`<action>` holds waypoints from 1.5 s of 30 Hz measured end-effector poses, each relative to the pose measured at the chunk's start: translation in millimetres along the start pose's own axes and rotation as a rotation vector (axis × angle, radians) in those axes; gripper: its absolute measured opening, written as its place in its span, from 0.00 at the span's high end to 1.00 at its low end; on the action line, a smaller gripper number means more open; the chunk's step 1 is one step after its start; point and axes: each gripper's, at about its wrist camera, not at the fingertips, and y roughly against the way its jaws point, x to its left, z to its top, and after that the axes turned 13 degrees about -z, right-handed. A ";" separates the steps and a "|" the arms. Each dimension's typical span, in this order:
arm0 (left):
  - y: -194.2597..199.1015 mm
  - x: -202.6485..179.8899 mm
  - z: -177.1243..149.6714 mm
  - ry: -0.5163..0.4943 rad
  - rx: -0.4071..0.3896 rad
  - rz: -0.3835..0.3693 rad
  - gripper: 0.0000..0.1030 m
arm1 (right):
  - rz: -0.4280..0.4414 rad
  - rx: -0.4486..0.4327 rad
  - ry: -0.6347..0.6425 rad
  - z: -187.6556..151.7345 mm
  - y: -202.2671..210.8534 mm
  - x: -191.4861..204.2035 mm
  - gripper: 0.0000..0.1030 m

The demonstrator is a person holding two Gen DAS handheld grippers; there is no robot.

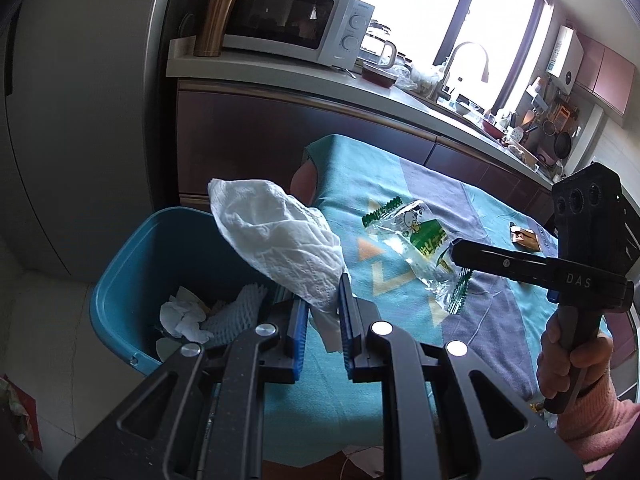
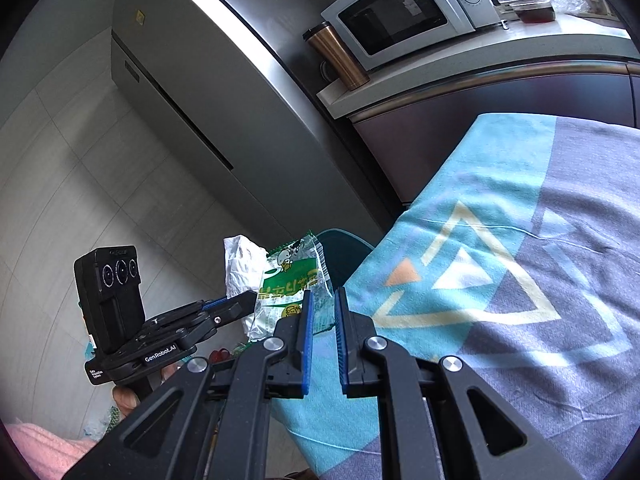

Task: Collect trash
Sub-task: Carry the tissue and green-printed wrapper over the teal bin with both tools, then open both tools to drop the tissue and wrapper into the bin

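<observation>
Now left tool (image 1: 324, 300) grips tissue (image 1: 280, 240); right tool (image 2: 322, 300) grips wrapper (image 2: 292, 292).

I see a crumpled white paper towel (image 1: 280, 240) raised above the rim of the blue bin (image 1: 120, 280), which already holds white wads. A clear snack wrapper (image 1: 416, 248) with green print hangs crinkled over the tablecloth; a small brown scrap (image 1: 524, 236), perhaps another wrapper, lies farther back.

tools 2 (image 1: 324, 300) (image 2: 322, 300) | tissue 1 (image 1: 280, 240) | wrapper 1 (image 1: 416, 240) | bin 1 (image 1: 120, 280) | microwave 1 (image 1: 288, 20)
</observation>
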 end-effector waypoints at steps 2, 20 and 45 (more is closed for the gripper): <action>1.5 3.4 0.3 0.003 -0.003 0.011 0.86 | 0.004 0.006 0.004 1.4 -4.1 3.0 0.91; 2.7 30.3 3.5 0.030 -0.010 0.079 0.86 | 0.016 0.042 0.035 13.3 -30.2 21.7 0.91; -8.5 52.7 -2.2 0.071 0.005 0.133 0.85 | 0.010 0.092 0.069 20.7 -61.2 38.4 0.91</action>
